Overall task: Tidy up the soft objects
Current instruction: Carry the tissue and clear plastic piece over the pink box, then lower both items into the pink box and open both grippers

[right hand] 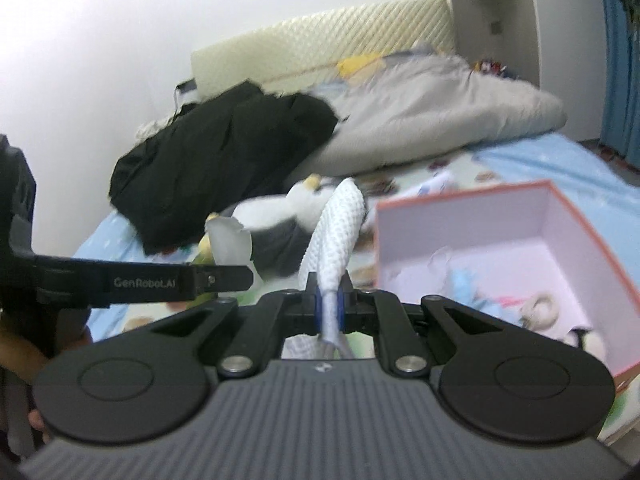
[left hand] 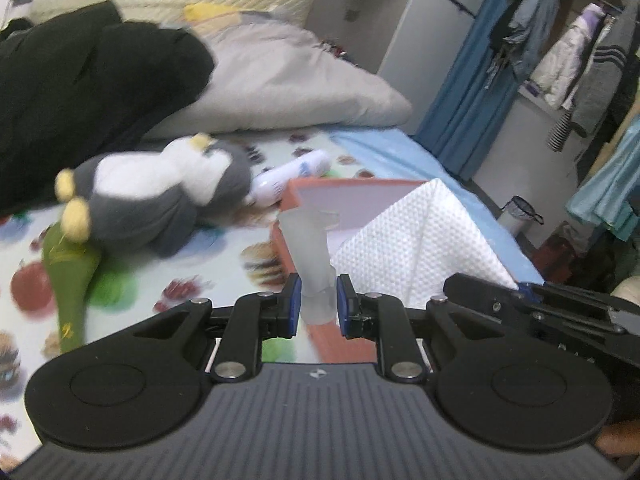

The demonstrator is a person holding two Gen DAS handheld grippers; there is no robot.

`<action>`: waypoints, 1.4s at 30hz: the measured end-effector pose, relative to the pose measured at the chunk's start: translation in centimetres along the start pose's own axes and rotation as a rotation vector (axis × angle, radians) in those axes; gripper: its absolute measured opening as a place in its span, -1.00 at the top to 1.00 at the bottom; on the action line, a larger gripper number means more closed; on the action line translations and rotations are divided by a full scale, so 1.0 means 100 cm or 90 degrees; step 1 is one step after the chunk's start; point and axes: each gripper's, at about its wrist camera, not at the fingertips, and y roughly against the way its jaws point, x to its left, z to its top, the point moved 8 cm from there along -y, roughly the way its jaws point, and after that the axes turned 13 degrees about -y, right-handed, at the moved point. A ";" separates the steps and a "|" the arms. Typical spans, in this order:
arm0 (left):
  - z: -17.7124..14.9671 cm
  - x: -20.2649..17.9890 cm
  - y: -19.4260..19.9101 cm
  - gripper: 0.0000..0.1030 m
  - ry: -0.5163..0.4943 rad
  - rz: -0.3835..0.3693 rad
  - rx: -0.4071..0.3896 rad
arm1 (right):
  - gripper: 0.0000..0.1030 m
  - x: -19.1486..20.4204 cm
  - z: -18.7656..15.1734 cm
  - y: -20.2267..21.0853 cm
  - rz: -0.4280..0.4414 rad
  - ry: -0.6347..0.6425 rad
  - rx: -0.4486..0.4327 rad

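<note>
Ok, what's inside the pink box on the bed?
The pink box holds a few small soft items, light blue, pink and cream, too blurred to name. The near corner is hidden behind the right gripper.

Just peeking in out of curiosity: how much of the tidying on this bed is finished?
Partly done. A few small soft things already lie in the pink box. In hand: both grippers, left gripper and right gripper, pinch the white cloth, held above the bed. Left: the penguin plush, green sock and black clothes.

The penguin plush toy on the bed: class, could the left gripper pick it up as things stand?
Probably not yet. The left gripper is shut on a frosted plastic piece, so its jaws are occupied. The path to the penguin plush toy itself looks clear.
</note>
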 end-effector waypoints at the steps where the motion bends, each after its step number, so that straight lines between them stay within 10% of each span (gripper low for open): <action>1: 0.007 -0.005 -0.003 0.58 -0.007 -0.004 -0.003 | 0.78 -0.005 0.008 0.002 -0.005 0.000 -0.010; 14: 0.066 -0.048 -0.096 0.57 -0.046 -0.053 0.038 | 0.78 -0.093 0.055 -0.021 -0.106 -0.031 -0.022; 35: 0.025 -0.061 -0.176 0.46 -0.060 -0.070 0.169 | 0.69 -0.180 0.002 -0.081 -0.191 -0.124 0.140; 38: 0.028 -0.059 -0.172 -0.19 -0.060 -0.060 0.175 | 0.19 -0.183 0.004 -0.077 -0.193 -0.130 0.138; 40: 0.033 -0.058 -0.166 -0.36 -0.052 -0.057 0.165 | -0.36 -0.185 0.004 -0.074 -0.197 -0.125 0.136; 42: 0.039 -0.058 -0.155 -0.38 -0.053 -0.053 0.151 | -0.43 -0.186 0.007 -0.068 -0.205 -0.120 0.129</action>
